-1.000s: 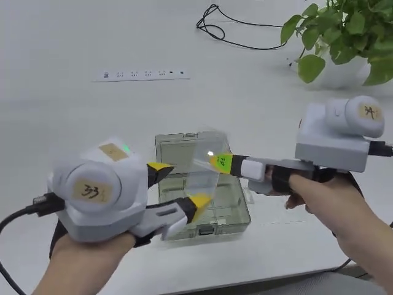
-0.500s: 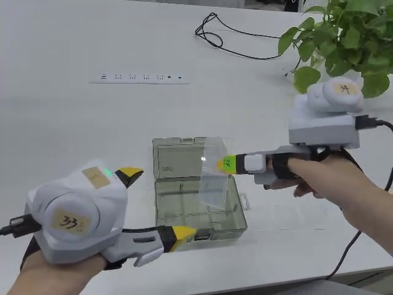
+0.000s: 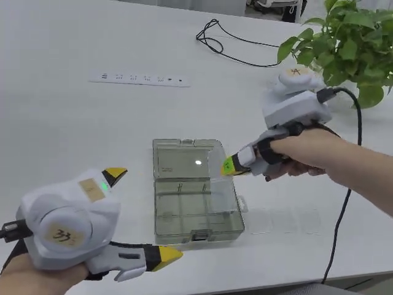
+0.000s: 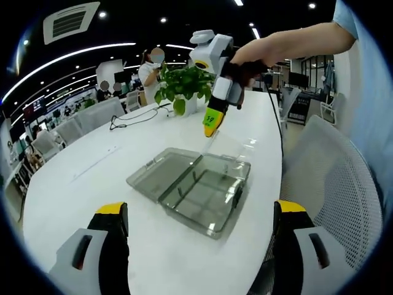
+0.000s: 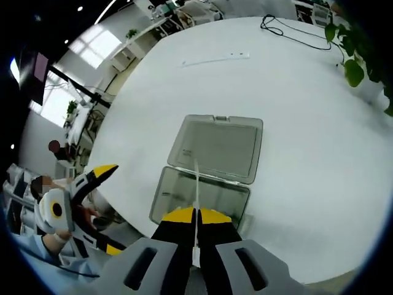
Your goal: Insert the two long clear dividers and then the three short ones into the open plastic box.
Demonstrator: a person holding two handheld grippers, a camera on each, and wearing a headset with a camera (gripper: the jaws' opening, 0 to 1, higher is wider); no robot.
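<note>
The right gripper point(image 3: 228, 165) held its jaws closed on a clear divider point(image 3: 222, 184), which hung over the right side of the open plastic box point(image 3: 184, 232). The left gripper point(image 3: 140, 214), jaws spread wide, was positioned near the box's left front corner. Further clear dividers point(image 3: 284, 220) lay flat on the table point(image 3: 73, 135), just right of the box. A power strip point(image 3: 138, 78), a black cable point(image 3: 230, 42) and a plant point(image 3: 344, 43) occupied the far side.

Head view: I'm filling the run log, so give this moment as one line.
right claw: shut on clear divider, over open box | left claw: open, empty | spare dividers: right of box
</note>
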